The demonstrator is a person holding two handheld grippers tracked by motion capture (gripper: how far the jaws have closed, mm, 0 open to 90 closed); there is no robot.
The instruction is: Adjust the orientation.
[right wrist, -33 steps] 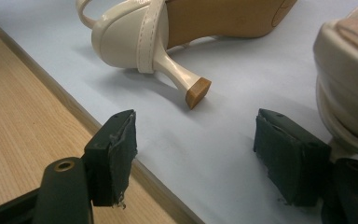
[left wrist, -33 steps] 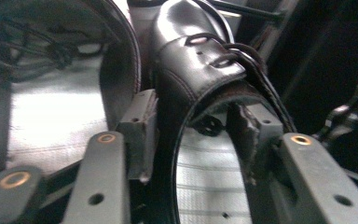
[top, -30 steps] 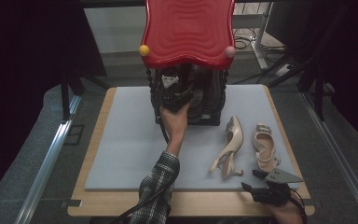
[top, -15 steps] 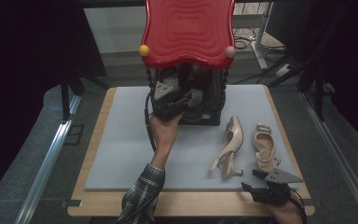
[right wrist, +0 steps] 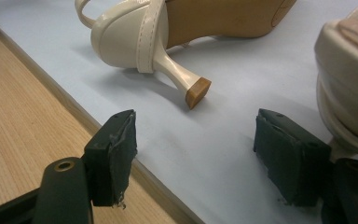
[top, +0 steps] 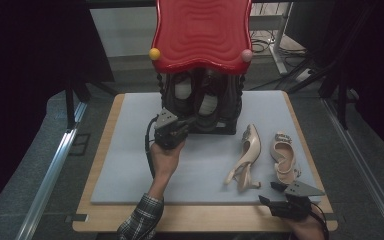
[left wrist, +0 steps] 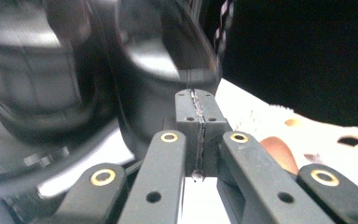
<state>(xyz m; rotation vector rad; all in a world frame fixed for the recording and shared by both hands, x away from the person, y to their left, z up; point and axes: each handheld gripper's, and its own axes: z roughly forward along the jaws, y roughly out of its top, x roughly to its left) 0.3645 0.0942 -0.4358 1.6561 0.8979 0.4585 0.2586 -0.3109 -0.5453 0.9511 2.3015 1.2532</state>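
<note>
— High view had our left gripper [top: 172, 131] up by the black rack under the red wavy plastic top [top: 201, 31], at its front left, with its jaws pressed tight together on nothing we could make out. The left gripper view agreed: the two pads met in a thin seam, and a glossy black shoe [left wrist: 168, 74] loomed just beyond them, blurred.

— And our right gripper [right wrist: 205, 158]?

— It sat at the near edge of the table, jaws spread wide and empty, with the heel of the cream patent slingback shoe lying on its side [right wrist: 140, 32] just ahead of them (its tan heel tip pointed toward us). The second cream shoe [top: 283, 156] stood upright just beside it, to the right.

— How did we judge those would handle?

— Light, we thought, with a stiff sole and heel but a thin, floppy strap. The patent finish looked slick, so we would have pinched the heel cup or the side wall rather than the strap or the narrow heel.

— The surface?

— A pale blue-grey mat [top: 130, 165] over a light wooden tabletop [top: 105, 222], slightly soft by the look of it. Both shoes lay well apart from the rack, with open mat all around, though dark surroundings crowded the table's sides.
</note>
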